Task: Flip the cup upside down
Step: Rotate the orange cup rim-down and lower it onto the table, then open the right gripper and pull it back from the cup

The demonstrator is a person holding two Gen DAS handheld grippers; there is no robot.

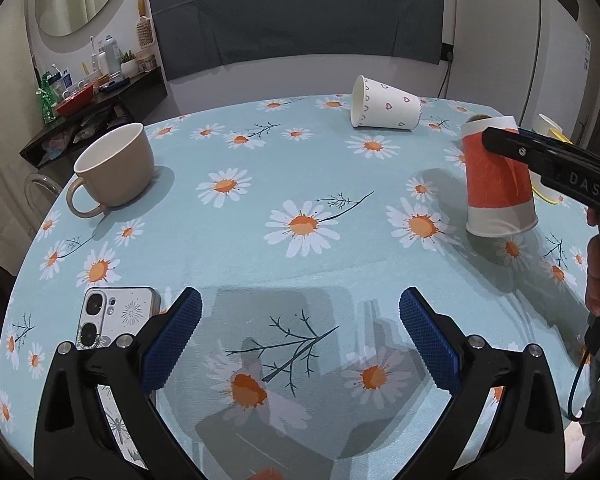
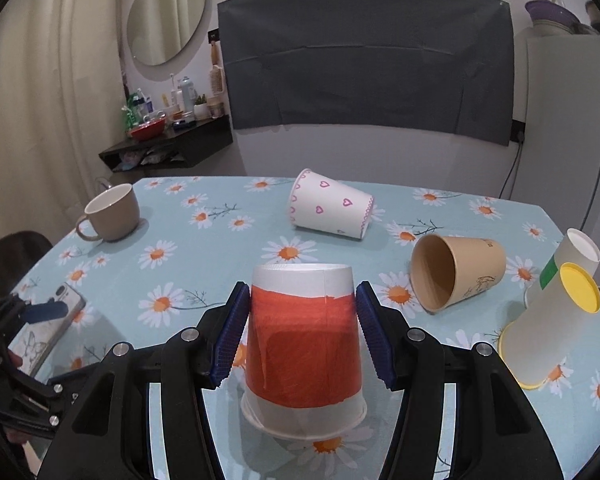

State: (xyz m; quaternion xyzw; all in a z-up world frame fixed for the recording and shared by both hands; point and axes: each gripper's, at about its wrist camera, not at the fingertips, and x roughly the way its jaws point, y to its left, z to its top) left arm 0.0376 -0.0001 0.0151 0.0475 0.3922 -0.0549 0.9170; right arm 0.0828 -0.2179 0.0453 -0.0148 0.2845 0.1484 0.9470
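Five paper cups and one mug (image 2: 112,213) are sitting on the surface (image 2: 204,272). The right gripper (image 2: 302,330), jaws slightly apart, is straddling the inverted orange cup (image 2: 302,340); the left gripper (image 1: 300,336) is gaping wide, holding nothing.

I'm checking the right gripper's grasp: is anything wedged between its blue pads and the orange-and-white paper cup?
Nothing visible. The orange-and-white paper cup, rim down on the daisy tablecloth, sits between the right gripper's pads, with slim gaps showing on both sides.

Daisy-print table (image 2: 204,268) carries cups (image 2: 330,210), mug (image 2: 114,212), phone (image 1: 118,316).
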